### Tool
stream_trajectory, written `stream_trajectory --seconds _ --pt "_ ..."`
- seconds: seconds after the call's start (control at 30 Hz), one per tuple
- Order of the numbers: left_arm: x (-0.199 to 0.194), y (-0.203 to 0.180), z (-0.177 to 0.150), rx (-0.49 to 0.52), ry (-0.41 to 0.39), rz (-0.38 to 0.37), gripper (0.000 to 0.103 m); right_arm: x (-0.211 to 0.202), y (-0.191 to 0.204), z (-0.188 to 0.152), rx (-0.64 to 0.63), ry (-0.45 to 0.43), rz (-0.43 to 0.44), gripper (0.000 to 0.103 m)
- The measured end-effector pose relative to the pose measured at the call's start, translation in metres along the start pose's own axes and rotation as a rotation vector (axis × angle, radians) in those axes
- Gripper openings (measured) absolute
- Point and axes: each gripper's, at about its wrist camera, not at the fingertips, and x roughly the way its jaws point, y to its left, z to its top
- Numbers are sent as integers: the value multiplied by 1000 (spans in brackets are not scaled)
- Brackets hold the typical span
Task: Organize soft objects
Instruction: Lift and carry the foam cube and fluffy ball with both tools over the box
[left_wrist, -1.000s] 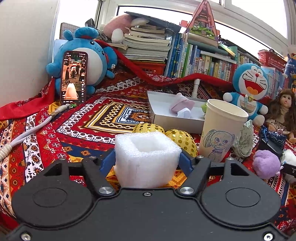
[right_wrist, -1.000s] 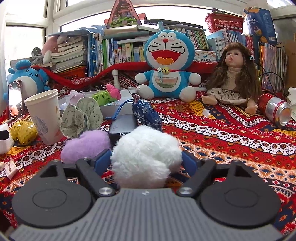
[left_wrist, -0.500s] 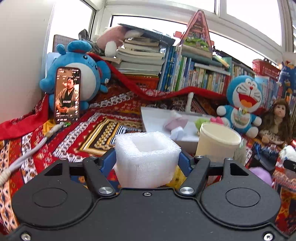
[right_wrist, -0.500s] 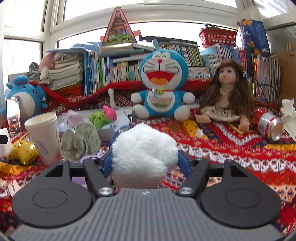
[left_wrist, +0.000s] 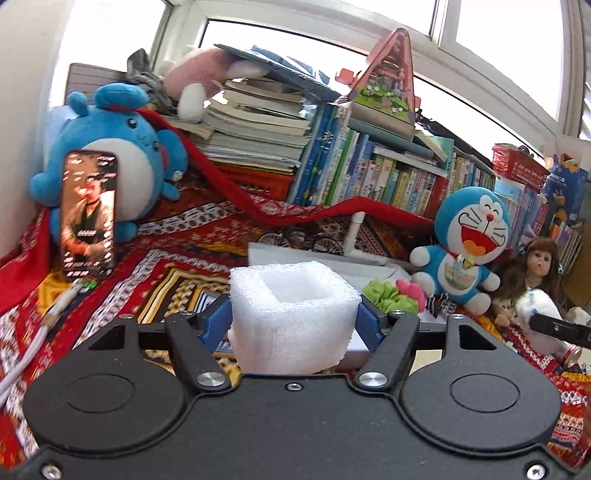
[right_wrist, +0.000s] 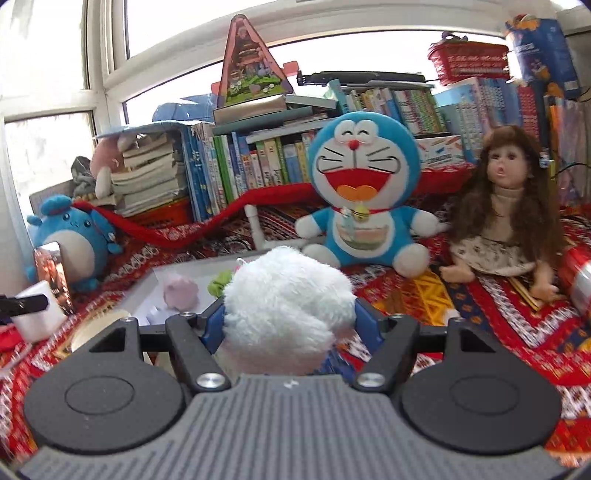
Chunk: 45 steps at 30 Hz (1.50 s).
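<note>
Left wrist view: the left gripper (left_wrist: 293, 323) has its blue fingers (left_wrist: 216, 323) squeezed onto a white foam block (left_wrist: 293, 321), held up in front of the white tray (left_wrist: 295, 254).

Right wrist view: the right gripper (right_wrist: 290, 325) is clamped on a fluffy pompom (right_wrist: 288, 306), just beside the tray (right_wrist: 147, 291), Doraemon (right_wrist: 364, 199) sitting behind.

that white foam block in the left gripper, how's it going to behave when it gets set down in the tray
The white foam block looks very light and springy, so it probably regains its shape when the left gripper lets go. Its flat, squarish sides suggest it sits rather than rolls. Being so light, it may bounce or shift in the white tray.
</note>
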Motion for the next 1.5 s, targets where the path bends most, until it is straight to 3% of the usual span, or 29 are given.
stream_trajectory --seconds 0.17,0.33,0.57,1.0,1.5 --pt "20 -8 25 17 -23 -46 67 24 8 25 -4 16 42 72" --pt "52 -13 52 -10 28 -111 67 47 16 45 9 46 96 73" --pt "112 -24 81 -23 121 -139 67 93 30 73 20 130 150 73" --pt "220 -33 101 27 298 -119 68 191 72 82 -216 284 109 73" --pt "292 -25 86 -10 398 -119 67 270 66 67 -225 385 87 73"
